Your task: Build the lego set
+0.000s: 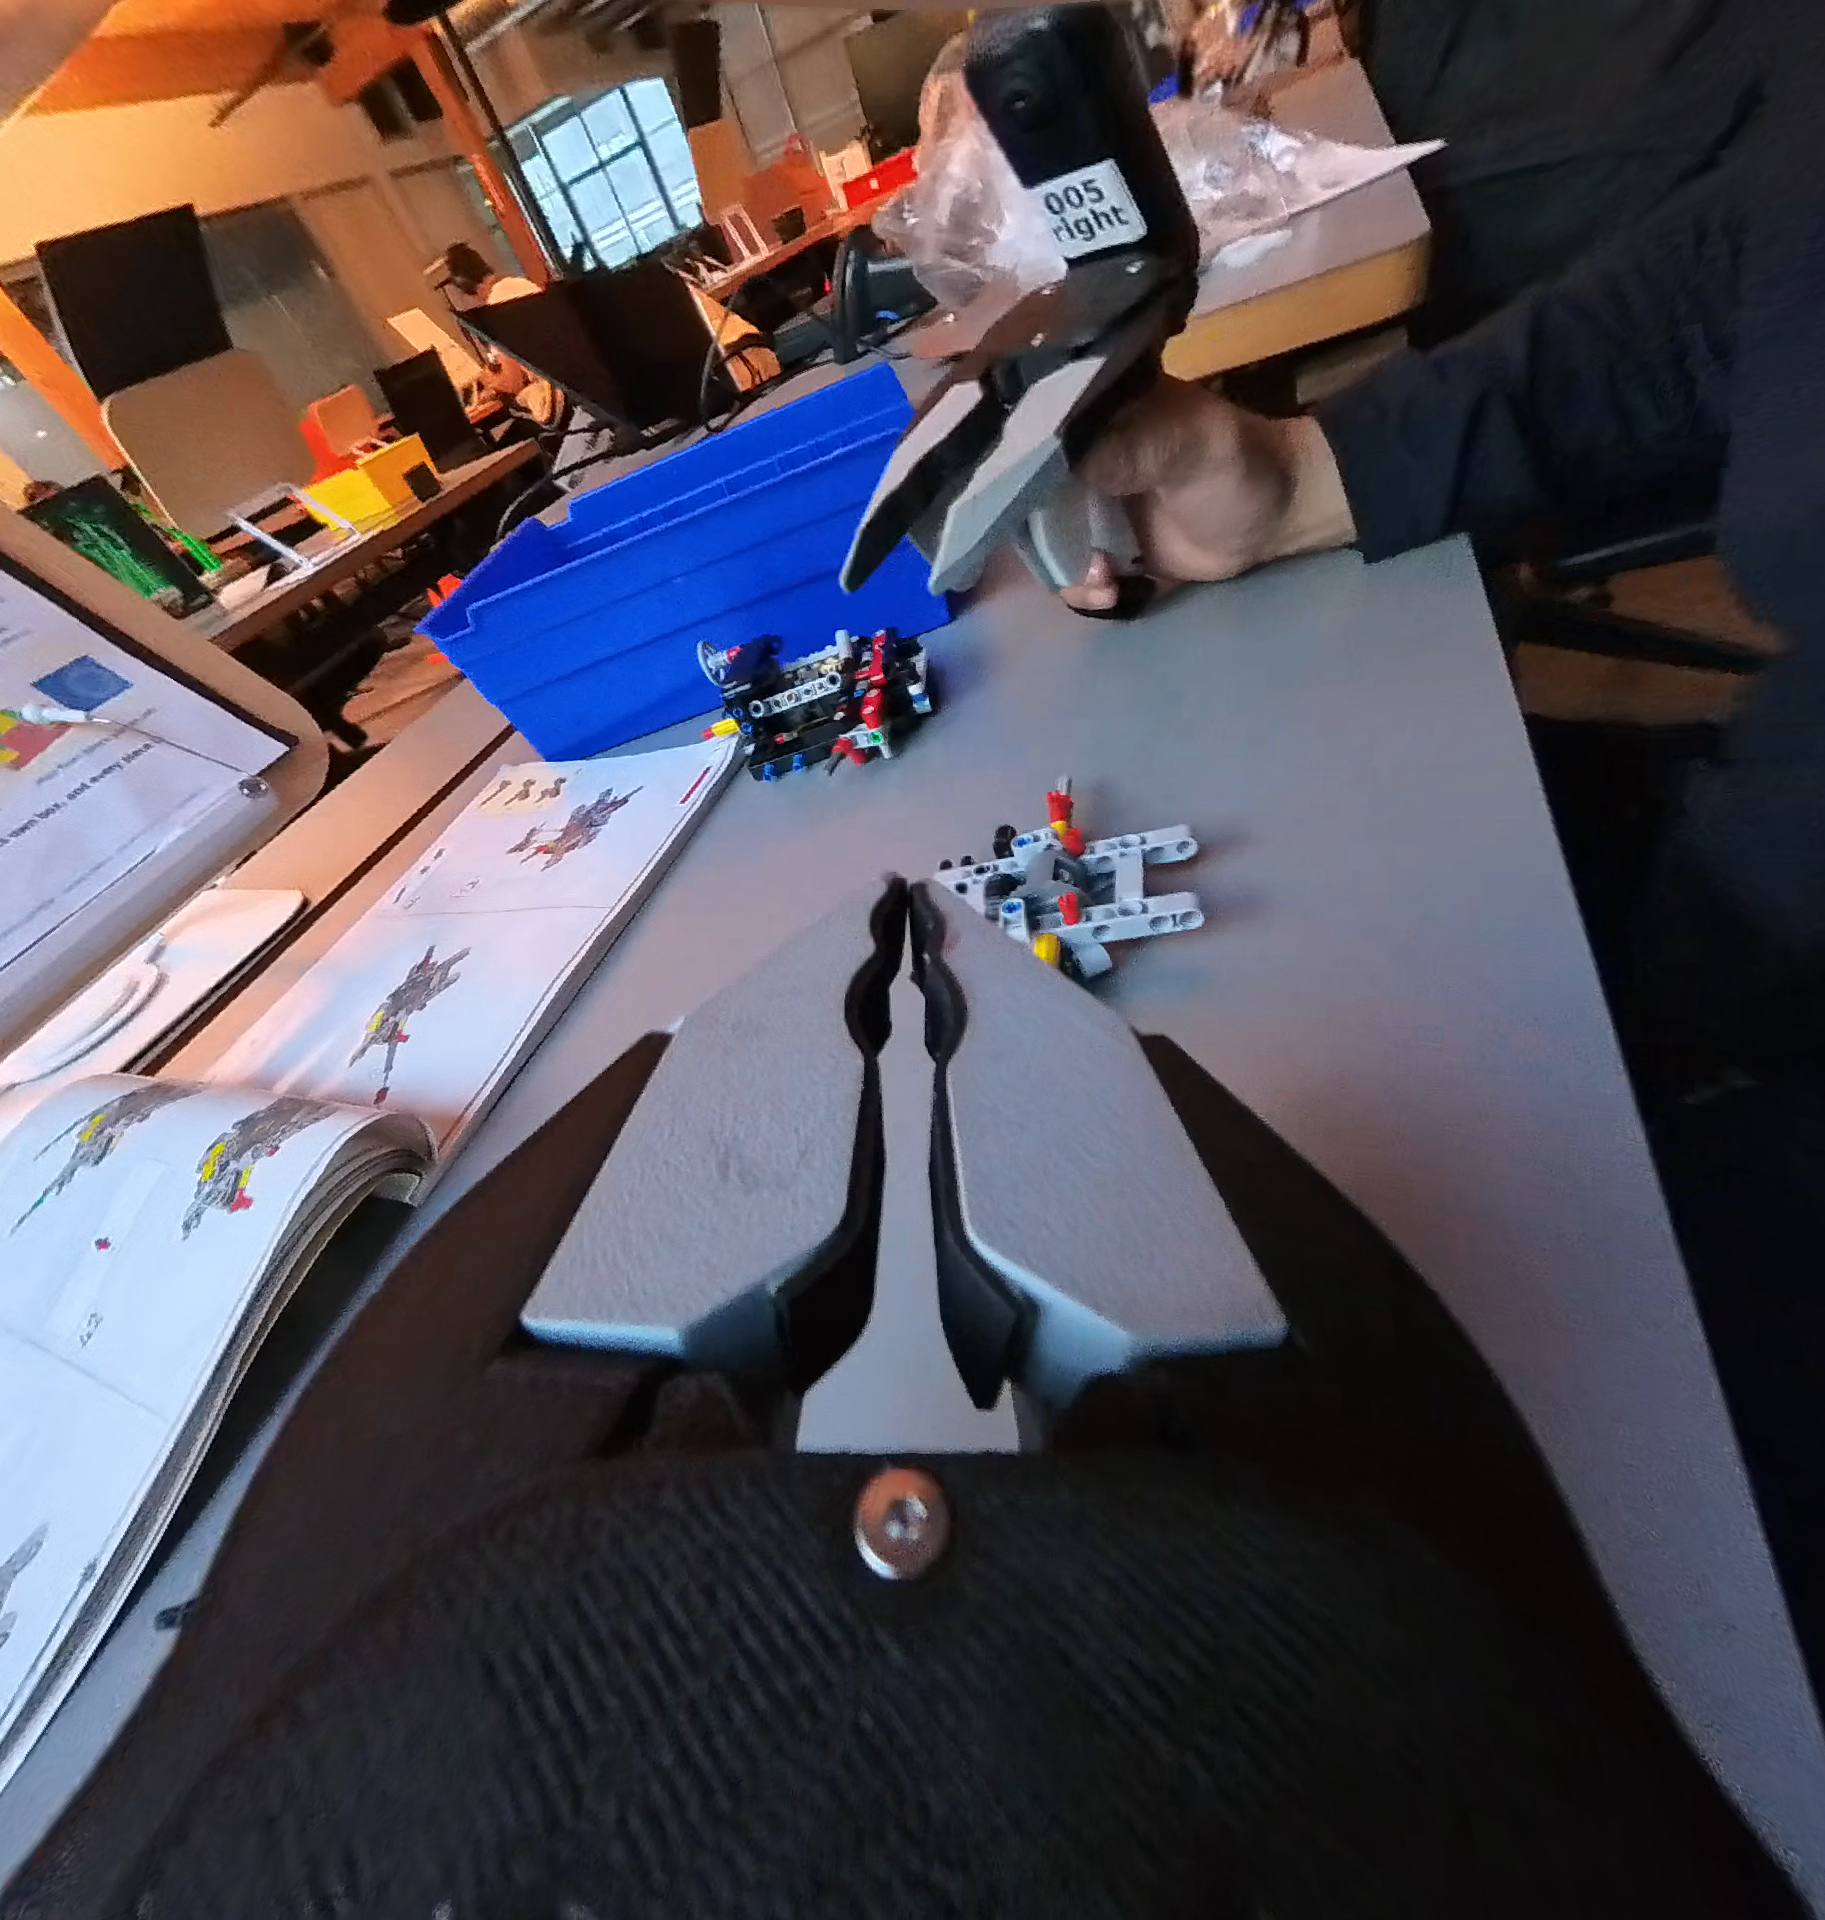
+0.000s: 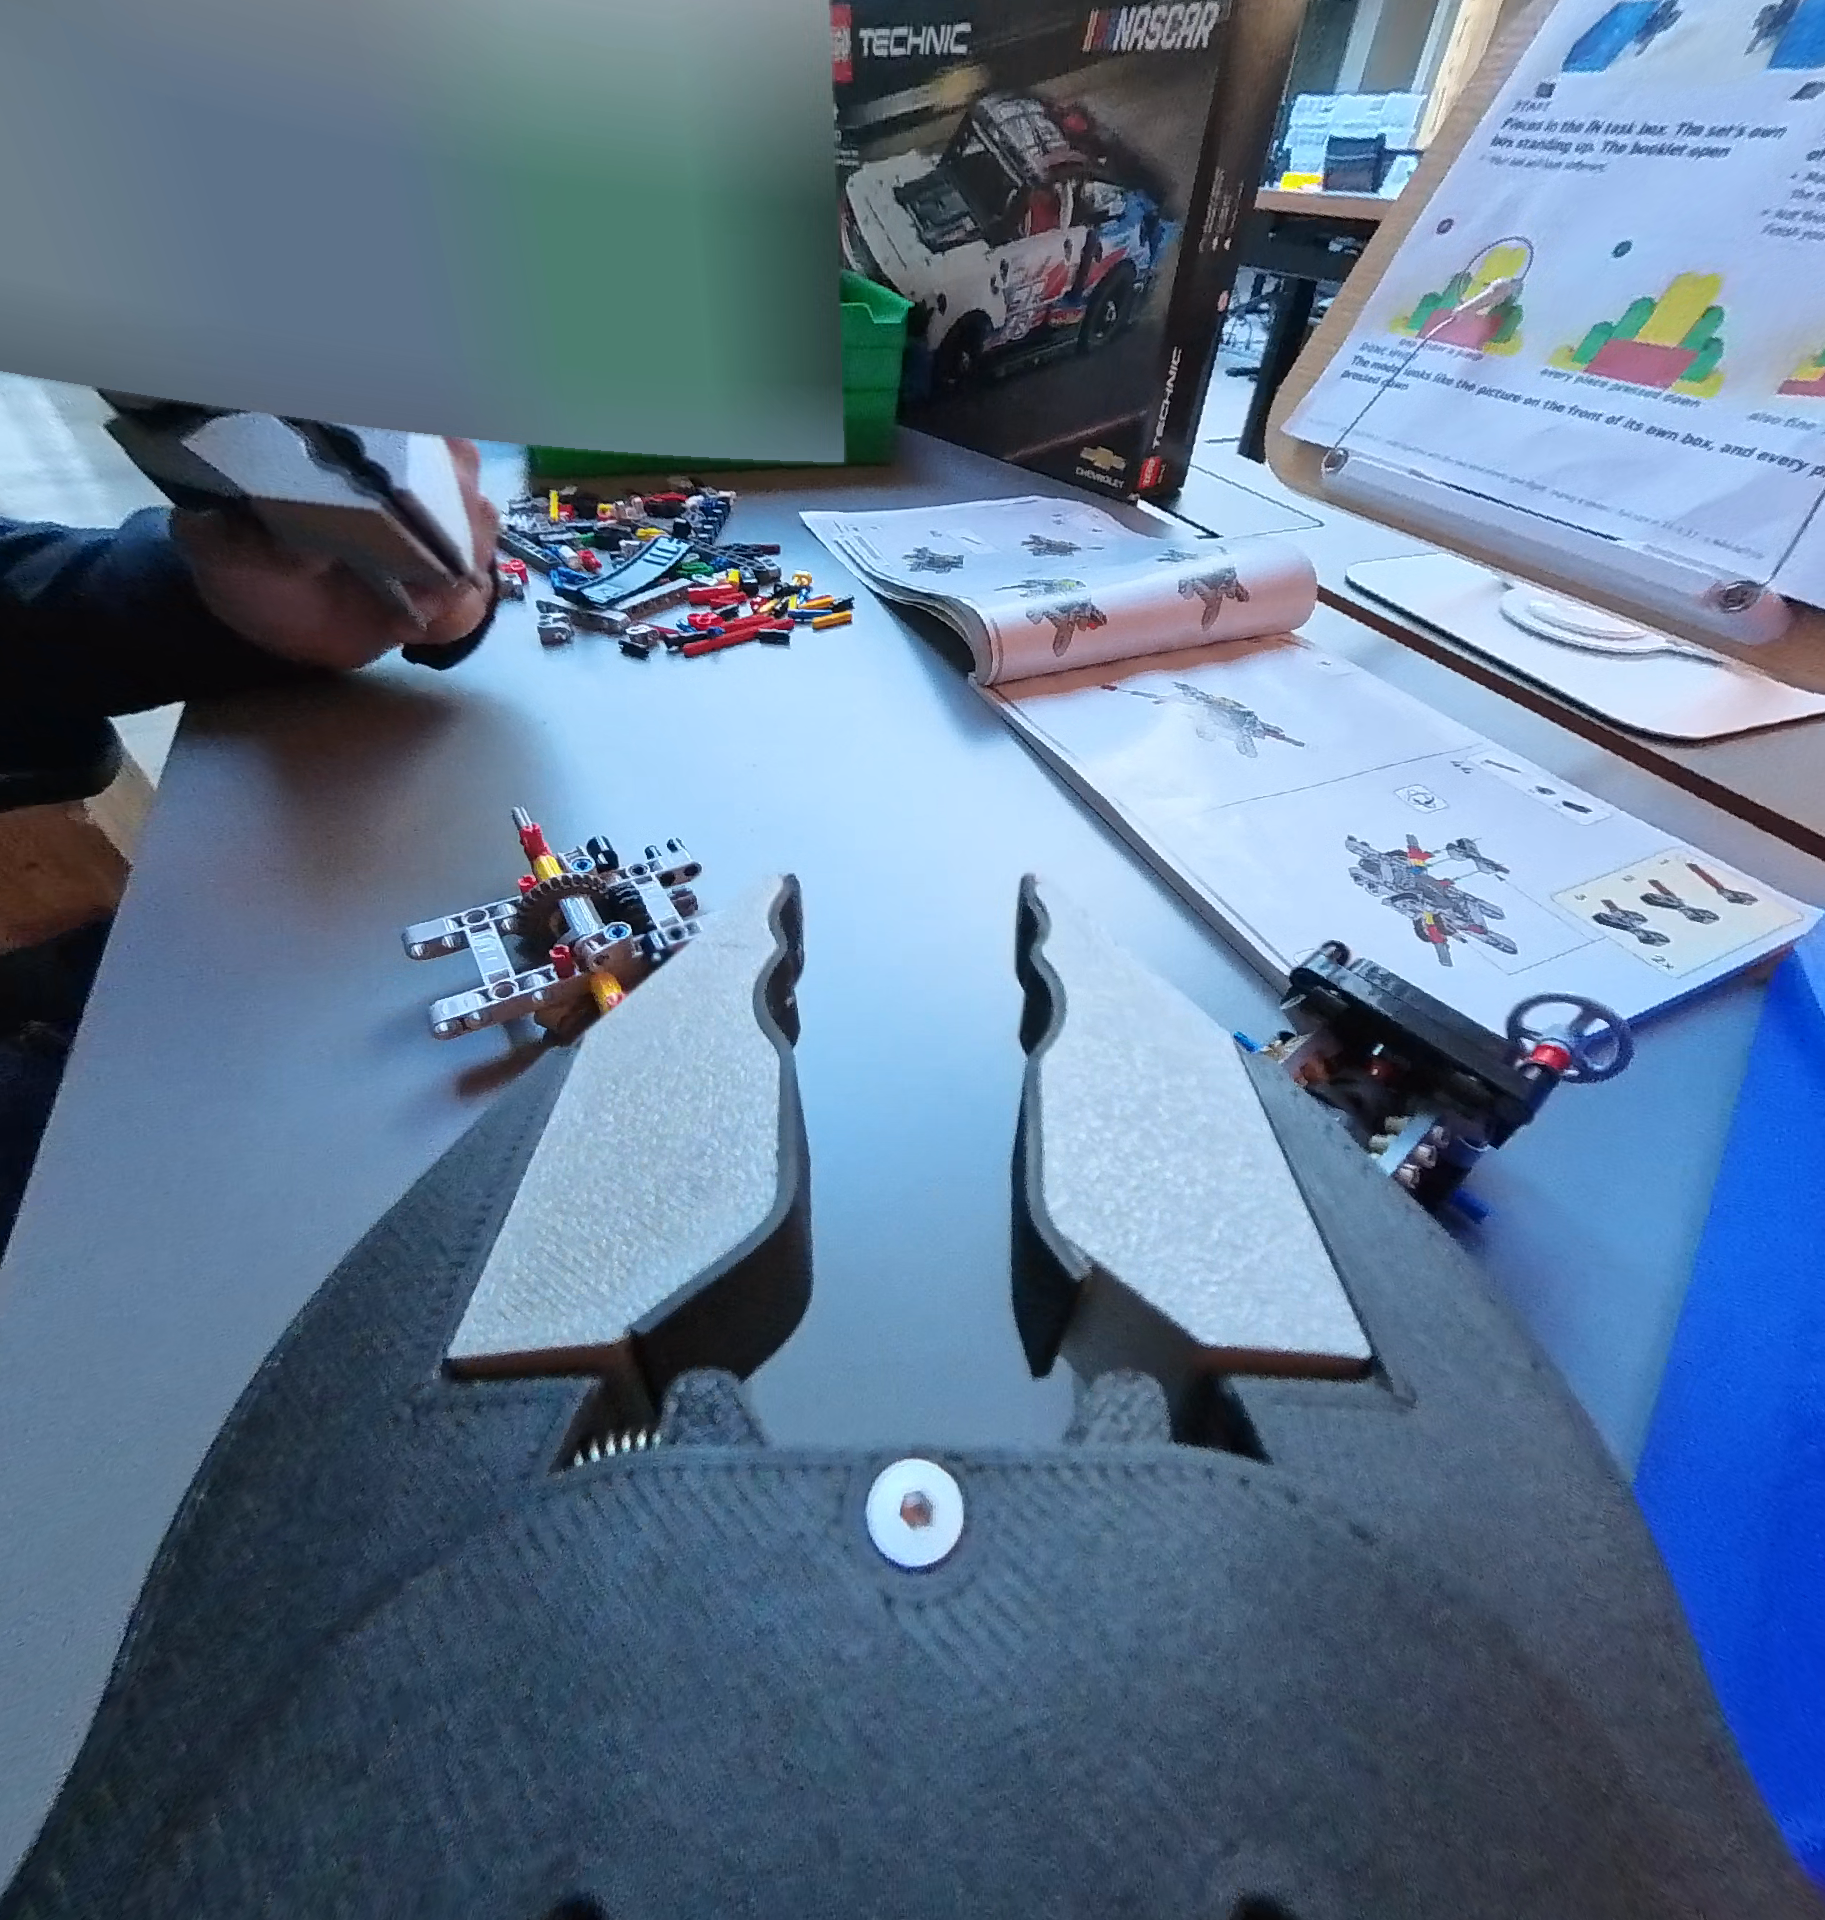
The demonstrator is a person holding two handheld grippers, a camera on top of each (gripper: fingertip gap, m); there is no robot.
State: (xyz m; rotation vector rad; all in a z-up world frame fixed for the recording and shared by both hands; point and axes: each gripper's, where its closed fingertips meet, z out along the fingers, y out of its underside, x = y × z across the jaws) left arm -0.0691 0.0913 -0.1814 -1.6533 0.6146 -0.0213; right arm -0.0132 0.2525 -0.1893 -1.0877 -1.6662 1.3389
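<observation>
My left gripper [image 1: 908,896] is shut with nothing between its pads, low over the grey table [image 1: 1355,1143]. A small grey beam-and-gear assembly [image 1: 1084,894] lies just right of its tips, apart from them. Its fingers [image 2: 316,488] also show closed in the right wrist view, in a hand at the far left. My right gripper [image 2: 908,894] is open and empty above bare table; the grey assembly [image 2: 555,935] lies beside its left finger. In the left wrist view the right gripper [image 1: 900,574] hangs open in the air over a black assembly [image 1: 825,707].
An open instruction booklet [image 1: 534,904] [image 2: 1303,790] lies along one table edge. A blue bin [image 1: 669,582] [image 2: 1781,1351] stands by the black assembly [image 2: 1427,1060]. A pile of loose parts [image 2: 669,582], a green bin [image 2: 872,343], the set's box [image 2: 1043,260] and a sheet on a stand [image 2: 1614,312] are farther off. The left gripper's tips are roughly 20 cm from the right gripper's.
</observation>
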